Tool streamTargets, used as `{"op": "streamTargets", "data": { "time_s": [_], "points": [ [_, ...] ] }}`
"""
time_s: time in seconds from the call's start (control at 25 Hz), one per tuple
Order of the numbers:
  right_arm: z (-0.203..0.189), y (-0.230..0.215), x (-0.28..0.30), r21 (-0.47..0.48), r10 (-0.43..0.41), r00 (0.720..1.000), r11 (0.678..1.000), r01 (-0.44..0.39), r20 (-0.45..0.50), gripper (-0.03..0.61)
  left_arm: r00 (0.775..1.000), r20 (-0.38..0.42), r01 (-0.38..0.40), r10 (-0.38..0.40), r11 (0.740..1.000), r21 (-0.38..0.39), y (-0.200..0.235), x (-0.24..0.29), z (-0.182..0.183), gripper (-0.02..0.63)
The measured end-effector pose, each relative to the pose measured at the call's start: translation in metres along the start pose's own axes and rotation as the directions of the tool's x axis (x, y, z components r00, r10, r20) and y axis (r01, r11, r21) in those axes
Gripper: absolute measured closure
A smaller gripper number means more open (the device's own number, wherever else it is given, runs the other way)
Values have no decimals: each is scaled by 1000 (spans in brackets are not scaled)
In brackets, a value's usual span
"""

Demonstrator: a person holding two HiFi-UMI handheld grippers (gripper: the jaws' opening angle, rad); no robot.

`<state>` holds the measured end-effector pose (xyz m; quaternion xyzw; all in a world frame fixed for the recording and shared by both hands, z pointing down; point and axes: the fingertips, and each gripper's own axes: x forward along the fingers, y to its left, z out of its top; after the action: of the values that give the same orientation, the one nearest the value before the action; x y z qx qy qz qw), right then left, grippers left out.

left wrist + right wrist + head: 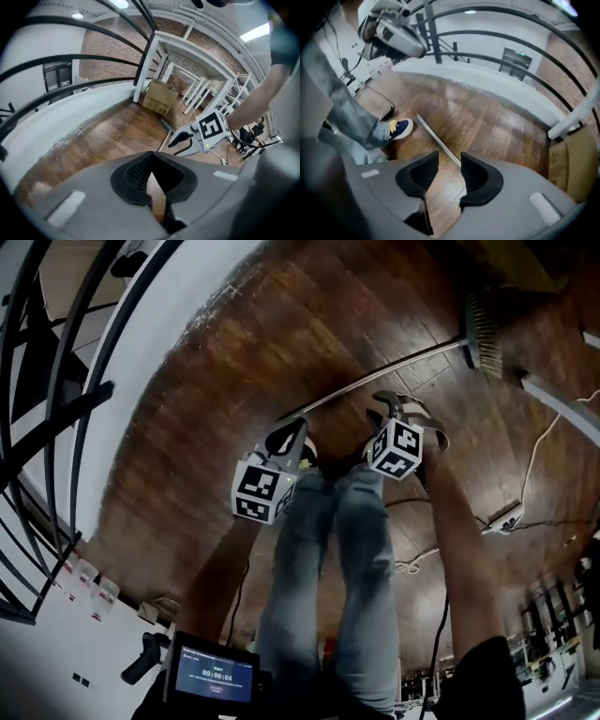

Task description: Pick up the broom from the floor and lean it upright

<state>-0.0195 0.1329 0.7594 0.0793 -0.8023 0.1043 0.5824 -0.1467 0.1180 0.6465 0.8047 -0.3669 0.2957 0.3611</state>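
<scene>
Two tongs | my left tong [289, 433] shut, empty | right tong [450, 157] open over broom [403, 360], mid-frame | likely light, stiff: grip handle

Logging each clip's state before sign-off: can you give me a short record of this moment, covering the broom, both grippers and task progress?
broom: lying flat on the wooden floor
left gripper: shut, nothing between its jaws
right gripper: open, lined up over the handle, not gripping it
task status: broom not yet picked up
</scene>
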Motion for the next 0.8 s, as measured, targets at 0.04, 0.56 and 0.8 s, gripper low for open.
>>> {"op": "streamTargets", "data": {
  "time_s": [0.04,0.56,0.8],
  "points": [
    [-4,-1,23,-58,6,1000,998,-7,-26,417,1000,6,1,-1,1000,-7,8,13,-9,601],
    [-56,14,183,-591,-18,969,795,-135,-247,374,999,50,-12,18,994,-111,56,75,-67,601],
    [-56,14,185,-557,82,965,803,-212,-249,382,998,59,-24,30,996,-90,59,79,-63,601]
  ]
}}
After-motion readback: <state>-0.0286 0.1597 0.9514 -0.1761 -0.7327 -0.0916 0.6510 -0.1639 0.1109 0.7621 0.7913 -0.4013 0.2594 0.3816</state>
